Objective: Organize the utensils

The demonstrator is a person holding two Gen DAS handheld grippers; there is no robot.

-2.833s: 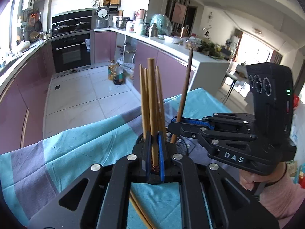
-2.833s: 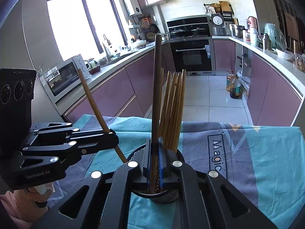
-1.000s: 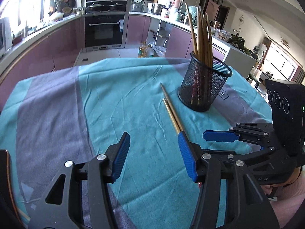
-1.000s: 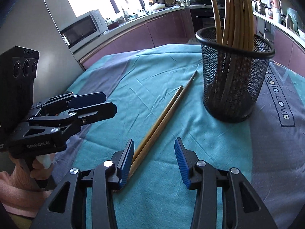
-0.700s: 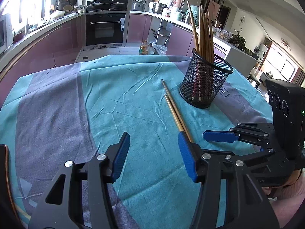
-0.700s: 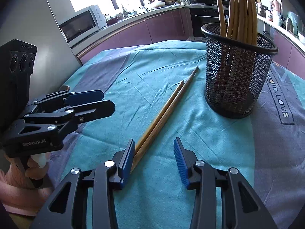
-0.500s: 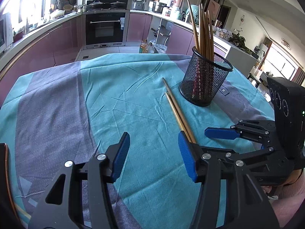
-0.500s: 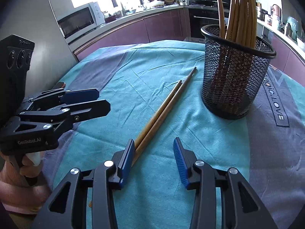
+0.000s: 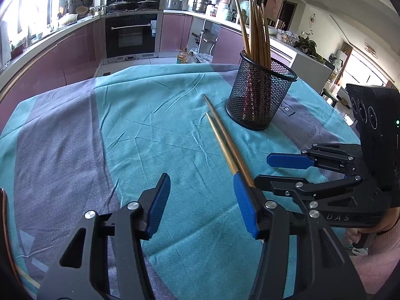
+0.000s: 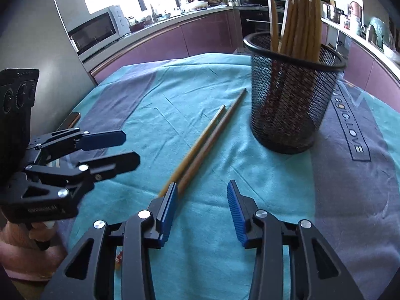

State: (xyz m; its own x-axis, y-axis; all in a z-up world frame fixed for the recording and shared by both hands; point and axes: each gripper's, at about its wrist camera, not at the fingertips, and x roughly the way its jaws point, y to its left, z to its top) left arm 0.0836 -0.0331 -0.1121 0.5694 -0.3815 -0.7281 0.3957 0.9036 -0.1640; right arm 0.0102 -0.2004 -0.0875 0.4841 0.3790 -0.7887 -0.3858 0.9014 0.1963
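Left wrist view, from left to right: the left gripper (image 9: 202,207) hangs over the teal and grey tablecloth (image 9: 75,135), its blue pads set well apart with only cloth between them. Two loose chopsticks (image 9: 222,140) lie side by side on the cloth, running from the right pad toward 12 o'clock, their near ends hidden behind that pad. At 1 o'clock stands the black mesh holder (image 9: 260,95), upright, with a bundle of chopsticks leaning inside. At 3 o'clock the right gripper (image 9: 280,172) is seen side-on, jaws parted and empty. Right wrist view: the left gripper (image 10: 127,147) sits at 9 o'clock, empty; the loose pair ends just beside the right gripper's left pad (image 10: 170,205), outside the gap.
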